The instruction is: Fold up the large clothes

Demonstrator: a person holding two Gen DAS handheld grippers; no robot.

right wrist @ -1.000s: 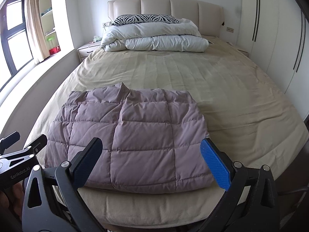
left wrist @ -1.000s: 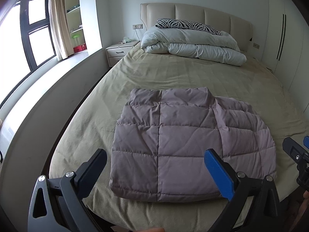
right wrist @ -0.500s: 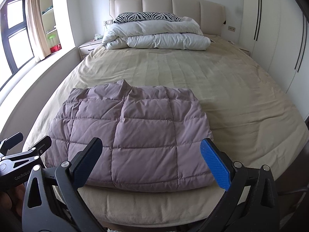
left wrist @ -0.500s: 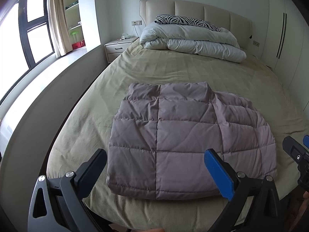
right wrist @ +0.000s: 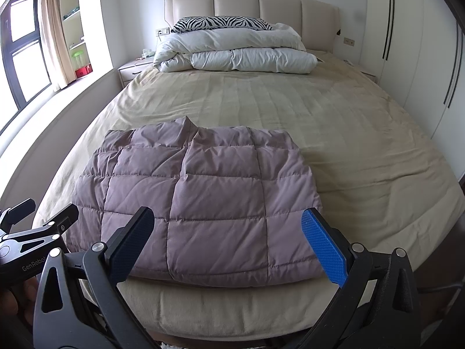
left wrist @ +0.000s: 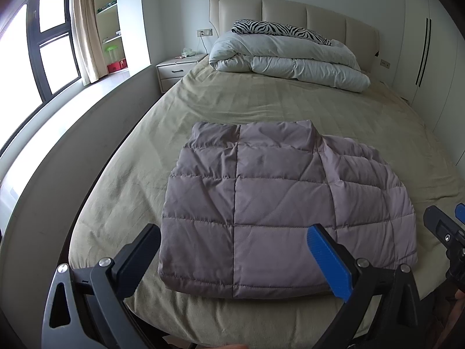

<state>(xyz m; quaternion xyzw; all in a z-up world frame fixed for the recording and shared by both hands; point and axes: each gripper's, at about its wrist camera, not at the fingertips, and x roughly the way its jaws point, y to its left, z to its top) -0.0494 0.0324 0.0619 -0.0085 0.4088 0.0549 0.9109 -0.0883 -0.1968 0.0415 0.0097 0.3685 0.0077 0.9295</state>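
A mauve quilted puffer jacket [left wrist: 279,209] lies folded into a rough rectangle near the foot of the bed, collar toward the headboard; it also shows in the right wrist view [right wrist: 200,203]. My left gripper [left wrist: 232,258] is open and empty, held above the jacket's near edge. My right gripper [right wrist: 229,241] is open and empty, also just short of the near edge. Each gripper shows at the edge of the other's view: the right one [left wrist: 444,232] and the left one [right wrist: 35,226].
The bed [right wrist: 334,133] has a beige sheet. A folded white duvet [left wrist: 287,58] and a zebra pillow [left wrist: 276,29] lie at the headboard. A nightstand [left wrist: 177,71] and a low window ledge [left wrist: 66,133] stand left. White wardrobes [right wrist: 412,43] line the right.
Both grippers have risen and drawn back slightly, so the jacket sits a little lower and farther in both views. The jacket has not moved and both grippers have stayed open.
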